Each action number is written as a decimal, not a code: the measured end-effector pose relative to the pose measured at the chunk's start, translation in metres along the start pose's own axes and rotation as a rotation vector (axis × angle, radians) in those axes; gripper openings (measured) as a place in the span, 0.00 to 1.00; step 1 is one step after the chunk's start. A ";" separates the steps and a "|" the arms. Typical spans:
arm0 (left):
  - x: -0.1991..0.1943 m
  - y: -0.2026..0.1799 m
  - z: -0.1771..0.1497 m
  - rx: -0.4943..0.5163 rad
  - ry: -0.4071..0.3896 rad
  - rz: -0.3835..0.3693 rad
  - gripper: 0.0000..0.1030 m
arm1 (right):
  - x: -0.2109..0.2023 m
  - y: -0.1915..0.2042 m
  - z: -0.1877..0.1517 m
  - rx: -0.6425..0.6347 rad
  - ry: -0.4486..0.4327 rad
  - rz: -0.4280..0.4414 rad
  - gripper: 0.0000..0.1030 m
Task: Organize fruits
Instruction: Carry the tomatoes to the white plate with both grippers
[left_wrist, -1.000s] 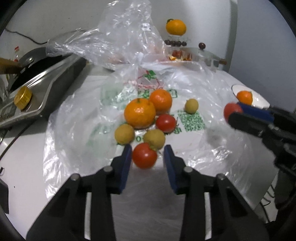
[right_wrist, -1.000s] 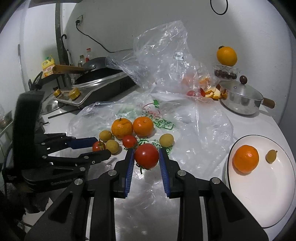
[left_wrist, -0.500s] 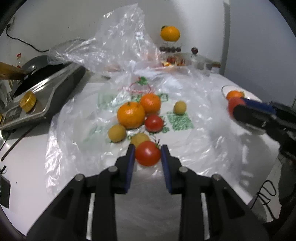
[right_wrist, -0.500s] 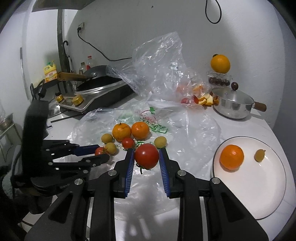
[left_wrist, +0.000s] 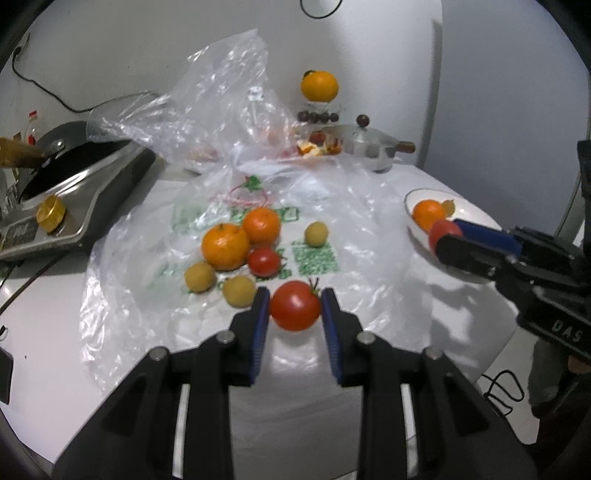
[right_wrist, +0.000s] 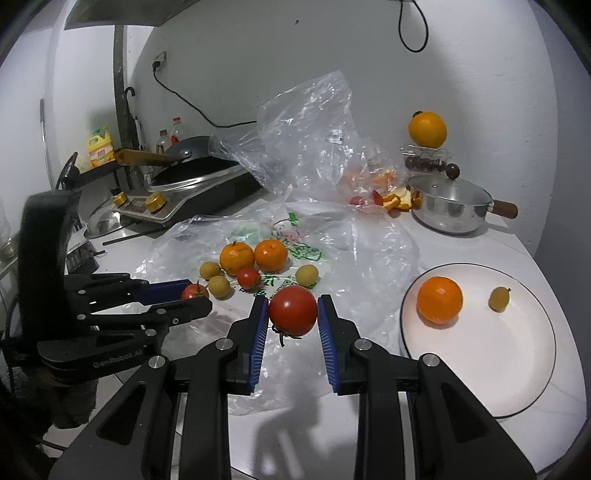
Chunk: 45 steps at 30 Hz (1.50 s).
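My left gripper (left_wrist: 294, 312) is shut on a red tomato (left_wrist: 294, 305) and holds it above the near edge of a clear plastic bag (left_wrist: 332, 206). My right gripper (right_wrist: 293, 314) is shut on another red tomato (right_wrist: 293, 311), lifted left of a white plate (right_wrist: 517, 369). The plate holds an orange (right_wrist: 439, 300) and a small yellow fruit (right_wrist: 498, 299). On the bag lie two oranges (left_wrist: 225, 246), a small tomato (left_wrist: 263, 261) and three small yellow fruits (left_wrist: 316, 233). In the right wrist view the left gripper (right_wrist: 177, 299) is at the left with its tomato (right_wrist: 194, 291).
A stove with a black pan (right_wrist: 192, 173) stands at the back left. A steel pot with a lid (right_wrist: 448, 206) stands at the back right, with orange peels (right_wrist: 397, 197) beside it. An orange (right_wrist: 427, 130) sits on a clear box of dark fruits.
My left gripper closed on the red tomato and lifted it off the bag. My right gripper rose and pulled back with its tomato.
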<state>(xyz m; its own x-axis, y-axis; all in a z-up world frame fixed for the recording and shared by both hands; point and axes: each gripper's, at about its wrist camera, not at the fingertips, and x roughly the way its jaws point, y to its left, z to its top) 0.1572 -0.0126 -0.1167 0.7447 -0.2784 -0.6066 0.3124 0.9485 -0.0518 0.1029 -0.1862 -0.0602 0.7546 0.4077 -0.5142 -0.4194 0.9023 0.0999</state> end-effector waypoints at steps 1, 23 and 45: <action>-0.001 -0.004 0.001 0.008 -0.003 -0.001 0.28 | -0.002 -0.002 -0.001 0.003 -0.002 -0.004 0.28; 0.010 -0.081 0.016 0.121 -0.022 -0.051 0.28 | -0.028 -0.060 -0.024 0.091 -0.027 -0.050 0.28; 0.032 -0.145 0.030 0.156 -0.056 -0.153 0.28 | -0.038 -0.123 -0.043 0.150 -0.033 -0.178 0.28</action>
<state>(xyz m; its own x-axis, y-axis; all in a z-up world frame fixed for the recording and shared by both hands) 0.1536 -0.1632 -0.1053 0.7119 -0.4296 -0.5555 0.5089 0.8607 -0.0136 0.1048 -0.3189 -0.0894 0.8272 0.2422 -0.5071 -0.2004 0.9702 0.1364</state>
